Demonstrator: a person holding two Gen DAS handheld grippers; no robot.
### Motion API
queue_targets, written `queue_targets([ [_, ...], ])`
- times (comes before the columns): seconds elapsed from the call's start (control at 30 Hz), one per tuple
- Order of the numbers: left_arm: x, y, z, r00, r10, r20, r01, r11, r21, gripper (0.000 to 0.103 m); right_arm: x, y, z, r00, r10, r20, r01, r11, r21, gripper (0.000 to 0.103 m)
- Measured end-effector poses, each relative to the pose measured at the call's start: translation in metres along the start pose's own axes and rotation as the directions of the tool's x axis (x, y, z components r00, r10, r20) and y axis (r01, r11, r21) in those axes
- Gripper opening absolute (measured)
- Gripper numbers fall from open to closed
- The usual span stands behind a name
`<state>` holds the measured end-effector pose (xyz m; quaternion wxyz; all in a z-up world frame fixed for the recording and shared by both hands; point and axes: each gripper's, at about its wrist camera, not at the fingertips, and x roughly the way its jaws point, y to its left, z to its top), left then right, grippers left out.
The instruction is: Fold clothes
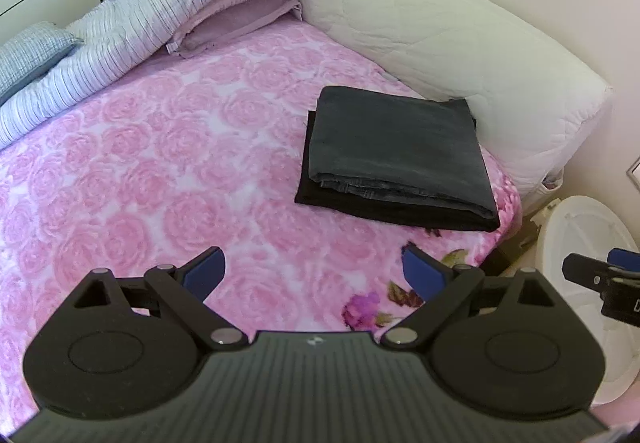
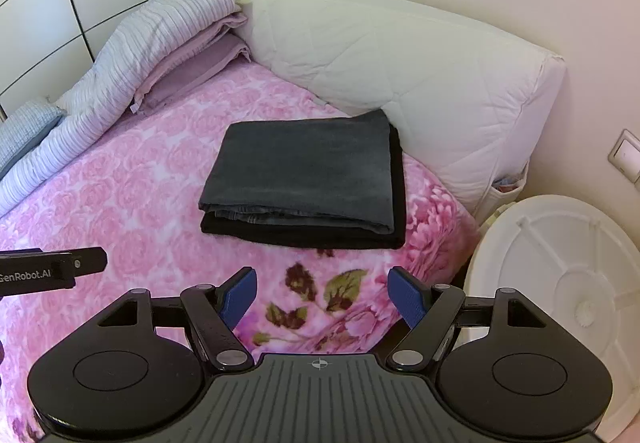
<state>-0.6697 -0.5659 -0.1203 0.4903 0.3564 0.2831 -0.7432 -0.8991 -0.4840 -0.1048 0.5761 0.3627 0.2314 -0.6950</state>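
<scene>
Left wrist view shows the left gripper (image 1: 314,269) hanging over the pink rose-patterned blanket (image 1: 160,163) on the bed with its blue-padded fingers (image 1: 206,267) spread wide and nothing between them; the right gripper (image 2: 322,297), seen from its own camera, is likewise spread and empty, low over the near corner of the bed. The task's things lie well ahead of both: a dark grey folded garment (image 1: 396,147) stacked squarely on a black folded garment (image 1: 396,209), the pair sitting on the blanket near the bed's right edge, with their far side close against the white quilted bolster (image 1: 440,43). The grey piece looks like washed denim, so I judge it fairly heavy and stiff for cloth, likely to keep its creases; the black one beneath looks softer and limper, and the plush blanket under it could drag. If the stack needs moving or tidying, the layered fold edge facing the cameras seems the best place to pinch, taking all layers together so the folds do not slide apart. Both pieces appear folded already. The only readable writing is "GenRobot.AI" on the side of the left gripper where it pokes into the right wrist view; no label or brand shows on the clothes.
</scene>
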Motion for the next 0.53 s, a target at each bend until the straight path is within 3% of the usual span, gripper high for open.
queue_targets([
  [0.53, 0.005, -0.017, -0.008, 0.999, -0.034, -0.021, 0.035, 0.998, 0.044, 0.094, -0.001, -0.002, -0.004, 1.0, 0.007, -0.002, -0.007, 1.0, -0.012, 0.076],
])
